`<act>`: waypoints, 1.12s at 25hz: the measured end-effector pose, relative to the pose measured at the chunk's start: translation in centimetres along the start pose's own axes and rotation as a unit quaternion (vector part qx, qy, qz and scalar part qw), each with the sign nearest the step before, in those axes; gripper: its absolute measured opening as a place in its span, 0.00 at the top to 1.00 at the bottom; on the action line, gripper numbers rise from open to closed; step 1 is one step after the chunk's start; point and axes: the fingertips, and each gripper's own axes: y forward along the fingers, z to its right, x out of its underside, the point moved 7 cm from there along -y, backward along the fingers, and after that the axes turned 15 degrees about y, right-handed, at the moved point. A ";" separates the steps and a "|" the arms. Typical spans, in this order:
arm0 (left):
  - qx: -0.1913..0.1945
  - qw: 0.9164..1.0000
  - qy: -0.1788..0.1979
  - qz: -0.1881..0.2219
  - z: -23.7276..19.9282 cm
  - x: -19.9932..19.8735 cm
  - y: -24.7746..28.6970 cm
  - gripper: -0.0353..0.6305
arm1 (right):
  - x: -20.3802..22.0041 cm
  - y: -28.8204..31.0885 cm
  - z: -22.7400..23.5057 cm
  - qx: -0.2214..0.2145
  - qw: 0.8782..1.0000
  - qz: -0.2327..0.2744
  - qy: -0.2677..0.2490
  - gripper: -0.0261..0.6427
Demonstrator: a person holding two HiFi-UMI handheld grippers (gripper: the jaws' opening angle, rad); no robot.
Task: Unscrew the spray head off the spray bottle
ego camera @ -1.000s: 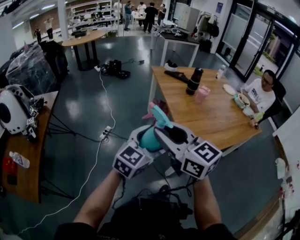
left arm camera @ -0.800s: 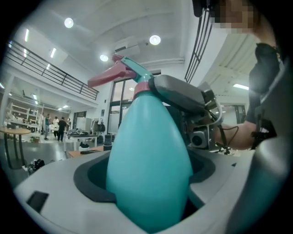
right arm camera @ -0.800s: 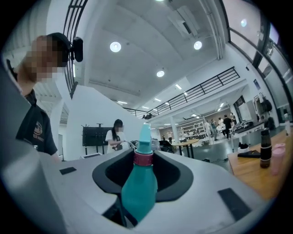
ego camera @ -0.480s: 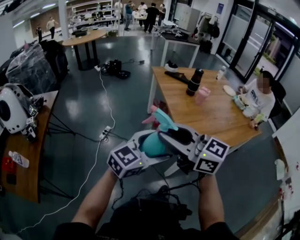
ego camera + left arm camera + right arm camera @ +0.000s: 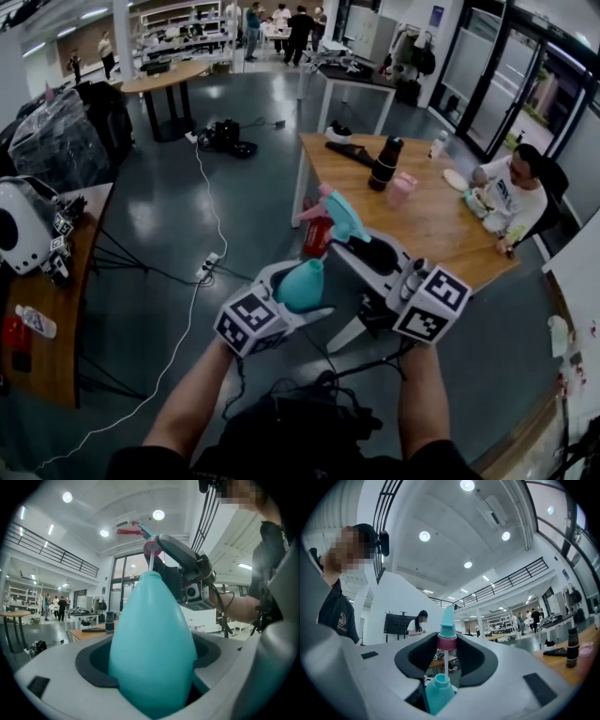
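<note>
**Right gripper view: head is off the threads, now for a clean lift**

And the spray head [image 5: 339,217] is clear of the threads! Its pink collar [image 5: 446,642] sits above the bottle neck [image 5: 439,685] and apart from it. Only the thin dip tube [image 5: 446,663] runs down into the opening. The right gripper [image 5: 446,639] is clamped on the spray head at that collar, one pad on each side. Below it, the left gripper [image 5: 292,286] grasps the teal spray bottle [image 5: 152,648] round its belly. We hold the pair in mid-air, high over the floor [image 5: 187,187], with the wooden table [image 5: 427,230] beyond and a person [image 5: 511,192] seated at its far side.

So what does this step want? By our reading, no more twisting, just a straight pull along the line of the tube so it neither scrapes the neck nor bends. We want the bottle upright and quiet in the left gripper, with the right doing all the travelling. That tapering body looks slippery, so the grip should be firm but not crushing. A hard squeeze could push up whatever is inside, which we cannot see. The tube's tip may also flick drops as it comes free.
</note>
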 end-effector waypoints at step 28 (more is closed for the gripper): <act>-0.109 0.993 -0.005 -0.045 -2.9 0.8 -1.5 0.29 | -0.4 -2.2 3.0 0.153 0.983 0.071 -0.066 0.75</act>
